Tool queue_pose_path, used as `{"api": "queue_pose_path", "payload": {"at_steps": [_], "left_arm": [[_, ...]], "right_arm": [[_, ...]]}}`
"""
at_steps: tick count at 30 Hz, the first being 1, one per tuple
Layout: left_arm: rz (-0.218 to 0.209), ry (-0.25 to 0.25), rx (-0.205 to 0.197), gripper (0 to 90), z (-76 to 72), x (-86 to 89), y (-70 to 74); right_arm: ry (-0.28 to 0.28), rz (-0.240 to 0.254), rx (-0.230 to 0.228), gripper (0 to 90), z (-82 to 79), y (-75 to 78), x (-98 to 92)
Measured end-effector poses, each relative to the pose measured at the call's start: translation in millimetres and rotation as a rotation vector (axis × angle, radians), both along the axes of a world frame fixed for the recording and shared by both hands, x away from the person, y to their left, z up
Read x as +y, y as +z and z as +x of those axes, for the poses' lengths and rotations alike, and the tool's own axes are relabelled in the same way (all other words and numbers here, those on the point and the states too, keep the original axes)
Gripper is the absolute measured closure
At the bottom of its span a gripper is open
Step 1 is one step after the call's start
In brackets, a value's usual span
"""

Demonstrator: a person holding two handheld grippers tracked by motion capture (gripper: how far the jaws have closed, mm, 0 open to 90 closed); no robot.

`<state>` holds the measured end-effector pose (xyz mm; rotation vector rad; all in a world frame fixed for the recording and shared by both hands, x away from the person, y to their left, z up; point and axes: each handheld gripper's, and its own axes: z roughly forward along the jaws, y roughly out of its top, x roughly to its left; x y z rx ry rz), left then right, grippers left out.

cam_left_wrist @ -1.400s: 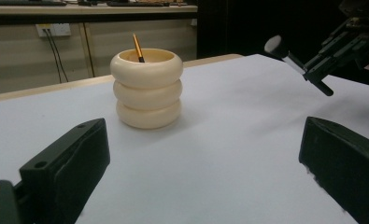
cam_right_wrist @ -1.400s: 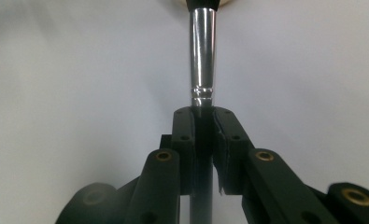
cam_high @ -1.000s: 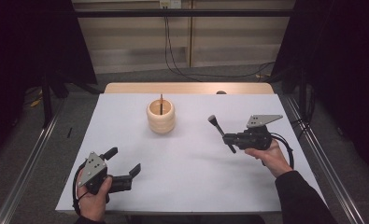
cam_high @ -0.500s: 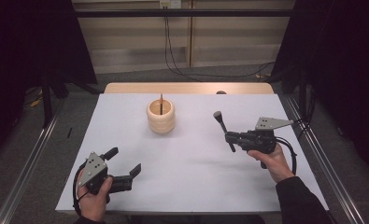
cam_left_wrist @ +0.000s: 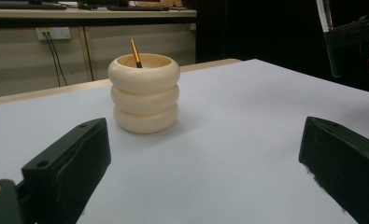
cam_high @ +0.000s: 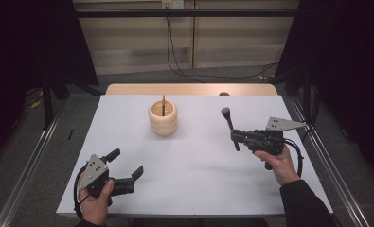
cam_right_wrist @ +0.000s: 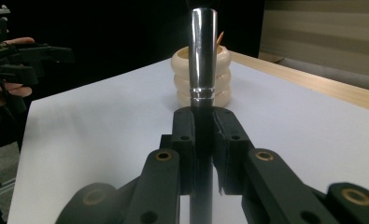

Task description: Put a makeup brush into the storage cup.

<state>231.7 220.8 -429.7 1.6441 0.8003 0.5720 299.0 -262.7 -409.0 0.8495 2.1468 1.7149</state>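
White table (cam_high: 189, 175): ringed holder (cam_high: 163, 118) (pencil inside); right tongs (cam_high: 235, 137) clamp metal-handled brush (cam_high: 228, 122), left tongs (cam_high: 125, 163) released.

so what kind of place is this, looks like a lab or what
Probably a lab or data-recording setup: a white-covered table framed by dark curtains, metal floor rails, and a person working hand-held claw tools.

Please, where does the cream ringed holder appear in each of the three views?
High view: the cream ringed holder stands at the table's centre, toward the far edge.
Left gripper view: it sits left of centre, beyond the open jaws.
Right gripper view: it is partly hidden behind the gripped metal tool.
Shared landmark: the orange stick inside it.
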Motion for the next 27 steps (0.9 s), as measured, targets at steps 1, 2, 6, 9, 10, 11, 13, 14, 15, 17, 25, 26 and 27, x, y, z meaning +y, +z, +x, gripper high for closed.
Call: {"api": "queue_pose_path", "payload": {"at_steps": [1,2,6,9,10,11,13,14,15,17,25,26,27], "left_arm": [[-0.001,-0.003,0.001,2.3,-0.4,-0.7,0.3],[-0.003,-0.010,0.000,2.3,-0.3,-1.1,0.6],[-0.020,-0.010,-0.009,1.9,-1.4,-7.4,4.0],[-0.044,-0.042,0.002,1.8,-1.6,-11.1,5.9],[-0.050,-0.047,0.007,1.8,-2.0,-12.1,6.4],[-0.042,-0.067,0.006,1.8,-2.2,-13.3,7.2],[-0.043,-0.073,0.001,1.8,-2.3,-16.9,8.5],[-0.039,-0.079,0.000,1.8,-2.1,-18.6,9.4],[-0.035,-0.084,-0.003,1.8,-1.9,-20.0,10.1],[-0.039,-0.097,-0.007,1.8,-1.3,-23.9,11.6],[-0.060,-0.148,0.006,2.0,2.4,-36.4,14.8],[-0.076,-0.151,0.010,2.0,1.7,-39.7,14.8],[-0.072,-0.153,0.006,2.0,1.8,-41.8,15.5]], "right_arm": [[0.003,0.002,0.003,79.7,-0.4,0.5,0.2],[0.004,0.005,-0.002,79.6,-0.8,1.4,0.6],[0.014,0.017,-0.014,79.6,-3.1,5.7,2.2],[0.017,0.023,-0.018,79.6,-3.6,6.9,3.3],[0.017,0.022,-0.019,79.6,-3.8,7.5,4.0],[0.021,0.020,-0.019,79.6,-4.0,7.8,4.3],[0.029,0.019,-0.021,79.6,-4.7,8.7,5.8],[0.032,0.017,-0.024,79.6,-5.0,9.2,6.8],[0.035,0.021,-0.025,79.7,-5.2,9.5,7.7],[0.045,0.021,-0.024,79.7,-5.6,9.8,9.0],[0.076,0.024,-0.019,79.6,-8.5,10.2,18.4],[0.086,0.022,-0.022,79.7,-8.7,10.3,20.0],[0.090,0.023,-0.022,79.6,-9.0,10.5,21.4]]}}
